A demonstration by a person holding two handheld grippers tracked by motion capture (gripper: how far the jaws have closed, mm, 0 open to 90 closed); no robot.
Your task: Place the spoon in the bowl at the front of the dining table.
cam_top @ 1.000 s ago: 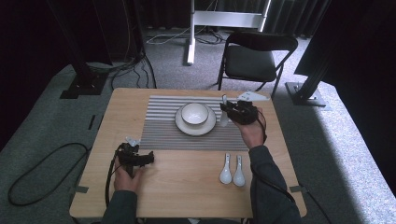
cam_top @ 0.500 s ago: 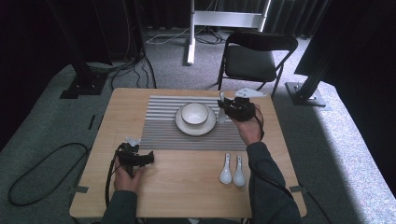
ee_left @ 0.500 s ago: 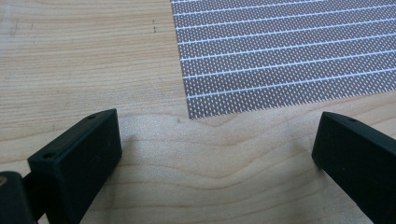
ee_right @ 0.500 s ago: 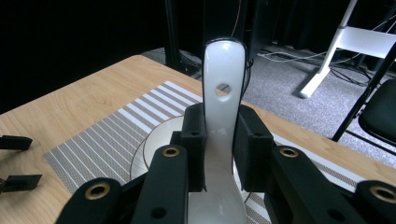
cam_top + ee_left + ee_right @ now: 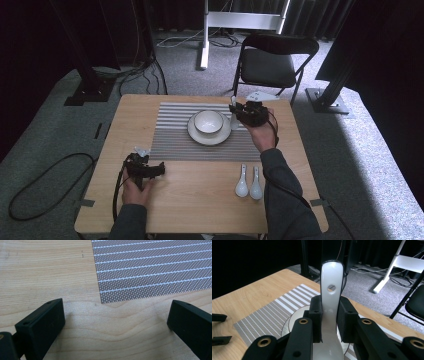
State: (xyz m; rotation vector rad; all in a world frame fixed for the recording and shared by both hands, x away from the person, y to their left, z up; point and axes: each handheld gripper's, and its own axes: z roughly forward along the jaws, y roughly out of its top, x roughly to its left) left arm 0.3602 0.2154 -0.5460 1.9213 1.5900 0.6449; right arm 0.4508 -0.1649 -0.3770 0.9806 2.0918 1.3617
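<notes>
My right gripper (image 5: 239, 113) hovers just right of the white bowl (image 5: 208, 121), which sits on a white plate (image 5: 196, 135). It is shut on the handle of a white ceramic spoon (image 5: 331, 300); the handle sticks up between the jaws, with a small hole near its end. Two more white spoons (image 5: 248, 186) lie side by side near the table's front right. Near the front left, my left gripper (image 5: 152, 169) rests on the wood by the corner of the striped placemat (image 5: 150, 270). Its black jaws stand wide apart around bare wood, so the left gripper (image 5: 115, 322) is open.
The placemat (image 5: 172, 140) covers the middle of the wooden table (image 5: 200, 200). A black folding chair (image 5: 272, 62) stands behind the table's far right edge. Cables and stand bases lie on the grey carpet around it.
My right gripper has carried the spoon slightly left and farther back, closer to the bowl. The left gripper has stayed where it was.
</notes>
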